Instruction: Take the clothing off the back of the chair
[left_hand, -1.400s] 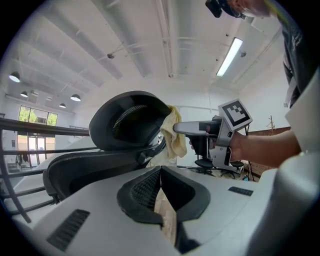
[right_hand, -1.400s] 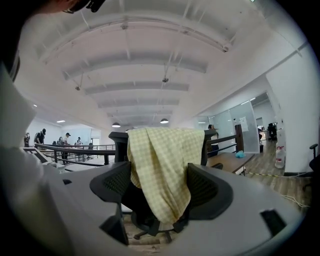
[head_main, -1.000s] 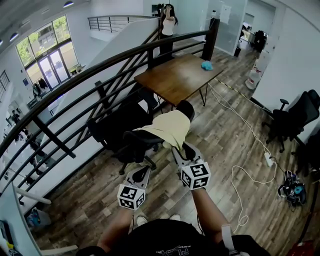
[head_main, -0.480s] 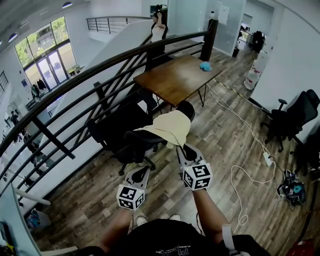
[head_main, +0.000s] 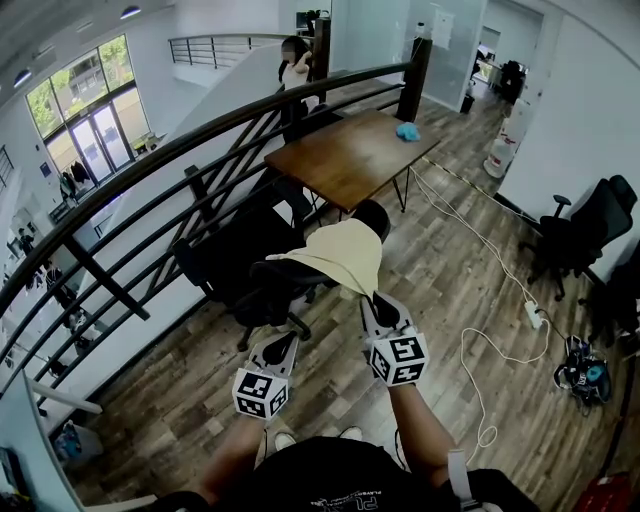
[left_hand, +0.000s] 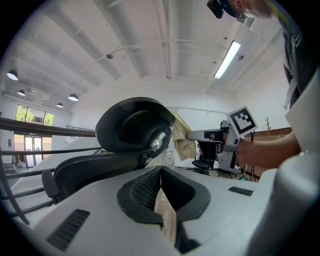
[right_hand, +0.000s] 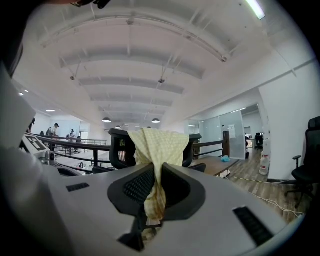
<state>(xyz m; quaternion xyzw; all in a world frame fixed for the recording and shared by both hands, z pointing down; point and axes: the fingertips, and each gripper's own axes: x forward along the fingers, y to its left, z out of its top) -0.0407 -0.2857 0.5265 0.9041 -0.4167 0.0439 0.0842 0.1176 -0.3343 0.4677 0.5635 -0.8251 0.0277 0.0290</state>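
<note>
Yellow clothing (right_hand: 159, 142), draped on the chair (right_hand: 120, 146), is pinched between the right gripper's (right_hand: 156, 167) closed fingers (right_hand: 180, 195).

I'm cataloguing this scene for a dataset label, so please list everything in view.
garment: one, pale yellow, draped over the near chair's back
office chair: two, black, one under the garment, another at right
table: one, brown wood, beyond the near chair
cloth: one, teal, on the table
railing: one, black, at left
power strip: one, white, floor at right
person: one, far beyond the table
left gripper: one, grey, jaws together
right gripper: one, grey, shut on the garment
</note>
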